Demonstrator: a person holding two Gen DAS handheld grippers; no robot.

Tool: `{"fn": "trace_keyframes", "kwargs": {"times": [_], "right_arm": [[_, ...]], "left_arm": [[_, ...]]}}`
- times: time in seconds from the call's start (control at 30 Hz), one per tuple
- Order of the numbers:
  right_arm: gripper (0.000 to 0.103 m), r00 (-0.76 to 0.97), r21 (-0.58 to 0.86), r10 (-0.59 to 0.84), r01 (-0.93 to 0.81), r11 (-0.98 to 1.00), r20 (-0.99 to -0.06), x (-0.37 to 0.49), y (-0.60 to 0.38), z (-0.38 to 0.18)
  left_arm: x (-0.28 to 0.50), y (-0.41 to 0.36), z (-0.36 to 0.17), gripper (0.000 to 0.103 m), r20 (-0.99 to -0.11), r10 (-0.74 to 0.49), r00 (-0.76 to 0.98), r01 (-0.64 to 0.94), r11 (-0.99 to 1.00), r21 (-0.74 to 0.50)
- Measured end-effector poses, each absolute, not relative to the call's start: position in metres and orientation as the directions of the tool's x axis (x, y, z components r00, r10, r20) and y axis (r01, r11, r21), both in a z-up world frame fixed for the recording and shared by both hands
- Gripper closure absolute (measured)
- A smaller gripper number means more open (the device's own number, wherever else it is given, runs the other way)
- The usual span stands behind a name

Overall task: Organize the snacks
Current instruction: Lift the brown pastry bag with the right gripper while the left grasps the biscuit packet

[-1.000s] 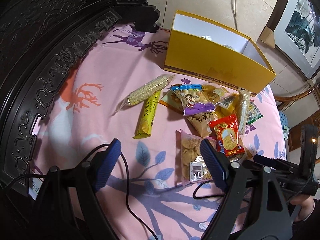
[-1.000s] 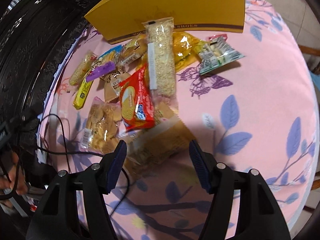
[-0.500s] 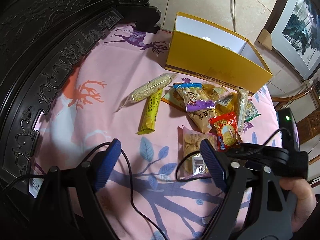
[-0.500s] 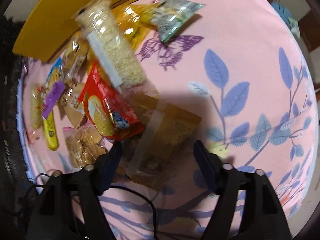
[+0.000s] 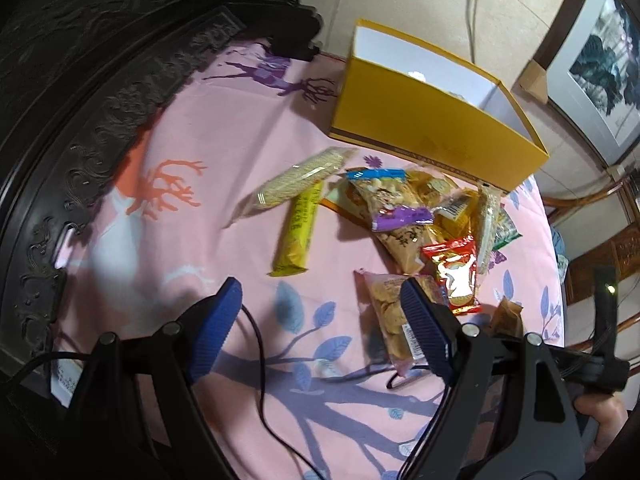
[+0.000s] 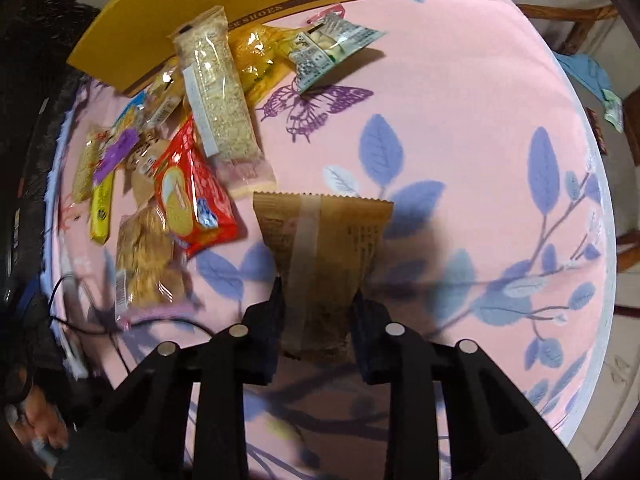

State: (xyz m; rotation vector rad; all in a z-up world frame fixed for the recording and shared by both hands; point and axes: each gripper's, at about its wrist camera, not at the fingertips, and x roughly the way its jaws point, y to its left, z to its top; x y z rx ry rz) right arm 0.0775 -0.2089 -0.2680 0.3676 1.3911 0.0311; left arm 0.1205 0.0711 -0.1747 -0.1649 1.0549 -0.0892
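Right hand-held gripper closing on a brown snack packet; left hand-held gripper spread, idle. Next, likely the far yellow box.

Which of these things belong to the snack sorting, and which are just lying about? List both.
For the job:
- yellow box
- brown packet, between the closing jaws of the right gripper
- red biscuit packet
- long oat bar
- yellow bar
- left gripper, open and empty

Lying about:
- black cable
- framed picture
- pink tablecloth
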Motion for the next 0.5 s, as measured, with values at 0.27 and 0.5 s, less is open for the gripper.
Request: {"fn": "trace_keyframes", "kwargs": {"times": [0.27,0.5], "right_arm": [[0.073,0.329,0.080,0.097,-0.065,0.995,-0.939,0.046,-0.219,-0.242],[0.073,0.361,0.104,0.123,-0.073,0.992,-0.924,0.054,-0.222,-0.241]], "left_arm": [[0.143,0.025,-0.211,0.020,-0.919,-0.221,0.328,0.033,0.974,-0.223],[0.150,-0.010,-0.237,0.020,-0.951,-0.224,0.213,0.026,0.974,-0.224]]}}
